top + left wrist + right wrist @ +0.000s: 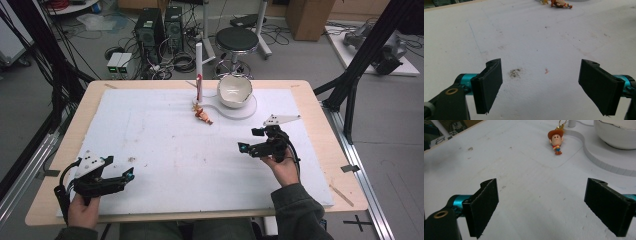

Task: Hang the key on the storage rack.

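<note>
A small cowboy toy (pixel 203 115) with a brown hat and a gold key ring lies on the white mat, just left of a white bowl (pixel 234 91). My right gripper (pixel 249 140) hovers at the mat's right side, open and empty, pointing toward the toy (pixel 556 141), which lies well ahead of its gripper (pixel 544 207). My left gripper (pixel 120 169) sits near the front left corner, also open and empty. In its own view the left gripper (pixel 546 87) has bare mat between its jaws, and the toy (pixel 560 3) is far off at the top edge.
The bowl (pixel 616 133) stands on a flat white base plate (pixel 245 112) at the back of the mat. A thin white post with a red band (pixel 199 72) rises beside the toy. A dark smudge (pixel 515 72) marks the mat. A stool and computers stand beyond the table.
</note>
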